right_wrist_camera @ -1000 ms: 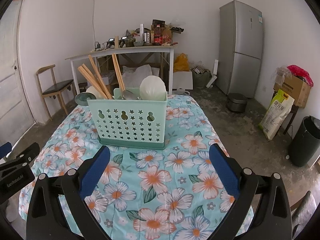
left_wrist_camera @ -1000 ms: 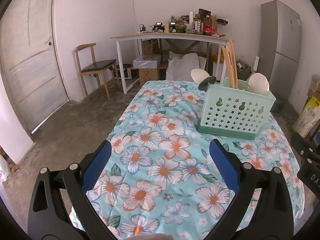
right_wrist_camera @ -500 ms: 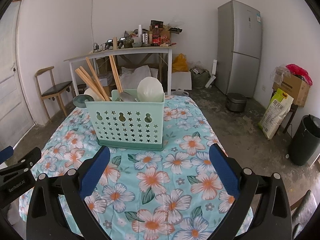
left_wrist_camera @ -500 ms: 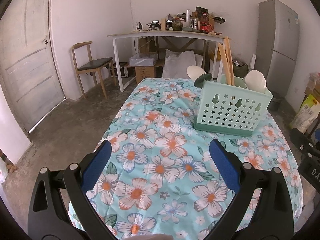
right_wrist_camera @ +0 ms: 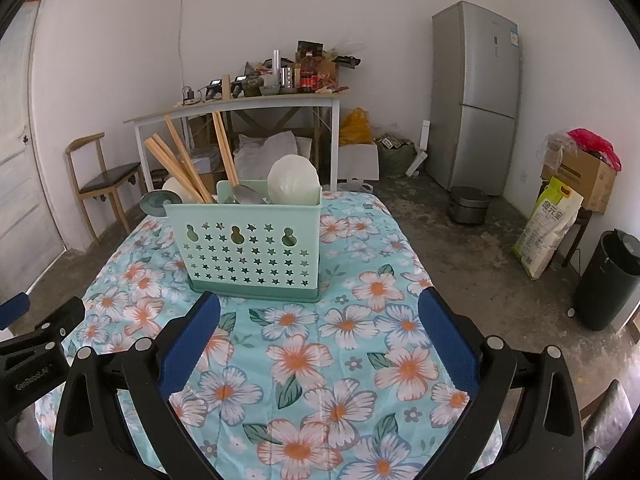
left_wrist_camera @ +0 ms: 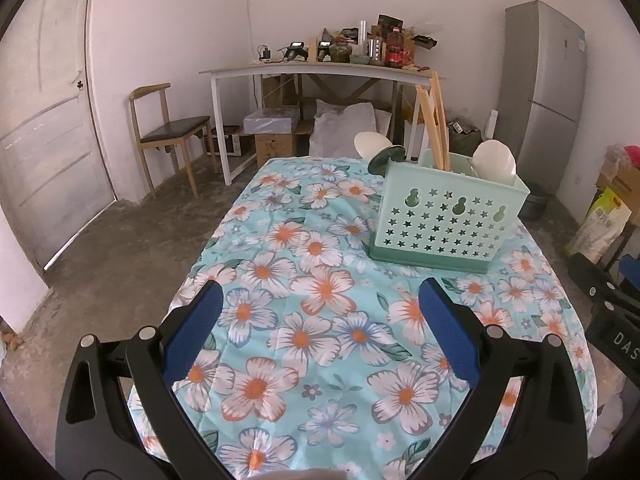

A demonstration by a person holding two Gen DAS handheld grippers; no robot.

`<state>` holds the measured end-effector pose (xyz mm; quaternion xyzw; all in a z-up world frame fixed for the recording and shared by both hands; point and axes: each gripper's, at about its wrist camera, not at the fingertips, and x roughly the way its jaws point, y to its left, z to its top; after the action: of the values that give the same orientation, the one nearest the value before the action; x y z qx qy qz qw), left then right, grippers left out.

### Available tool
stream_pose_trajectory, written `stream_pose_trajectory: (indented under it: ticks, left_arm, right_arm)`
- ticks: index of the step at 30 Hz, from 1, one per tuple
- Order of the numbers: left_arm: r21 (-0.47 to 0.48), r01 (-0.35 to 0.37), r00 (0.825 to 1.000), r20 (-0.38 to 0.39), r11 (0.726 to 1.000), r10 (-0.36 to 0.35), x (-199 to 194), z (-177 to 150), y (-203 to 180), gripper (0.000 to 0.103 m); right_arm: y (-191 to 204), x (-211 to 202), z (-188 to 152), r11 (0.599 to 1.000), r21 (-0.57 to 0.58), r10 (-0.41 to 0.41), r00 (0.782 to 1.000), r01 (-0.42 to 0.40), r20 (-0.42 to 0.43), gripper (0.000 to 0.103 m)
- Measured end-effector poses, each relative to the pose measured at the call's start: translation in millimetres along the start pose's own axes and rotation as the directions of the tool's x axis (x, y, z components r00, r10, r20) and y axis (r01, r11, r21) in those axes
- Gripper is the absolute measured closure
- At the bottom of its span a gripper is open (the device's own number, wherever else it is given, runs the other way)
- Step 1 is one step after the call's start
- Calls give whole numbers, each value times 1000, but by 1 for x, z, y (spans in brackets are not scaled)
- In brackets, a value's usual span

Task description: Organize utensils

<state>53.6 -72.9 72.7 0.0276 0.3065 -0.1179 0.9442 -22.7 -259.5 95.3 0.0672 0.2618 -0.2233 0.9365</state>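
A mint-green utensil caddy (left_wrist_camera: pixel 444 224) with star holes stands on the floral tablecloth (left_wrist_camera: pixel 320 320); it also shows in the right wrist view (right_wrist_camera: pixel 248 248). It holds wooden chopsticks (right_wrist_camera: pixel 184 168), a white ladle (right_wrist_camera: pixel 294 182), a metal spoon (right_wrist_camera: pixel 246 194) and a dark green ladle (right_wrist_camera: pixel 158 202). My left gripper (left_wrist_camera: pixel 320 328) is open and empty, well short of the caddy and to its left. My right gripper (right_wrist_camera: pixel 320 332) is open and empty, just in front of the caddy.
A wooden chair (left_wrist_camera: pixel 168 132) and a cluttered white desk (left_wrist_camera: pixel 320 70) stand behind the table. A grey fridge (right_wrist_camera: pixel 476 96), a rice sack (right_wrist_camera: pixel 546 232) and a black bin (right_wrist_camera: pixel 608 280) stand to the right. A door (left_wrist_camera: pixel 44 120) is at left.
Both grippers have pulled back and up from the caddy; it looks smaller and farther. Both stay open and empty.
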Motion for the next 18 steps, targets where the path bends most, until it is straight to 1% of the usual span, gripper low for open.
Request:
stream_pose_trajectory:
  ticks: [18]
  left_arm:
    - [5,-4,1000,-7,1000,4,2,0,-2,8]
  right_arm:
    - [2,3,-2,1000,-5,3,1000,-3,-18,7]
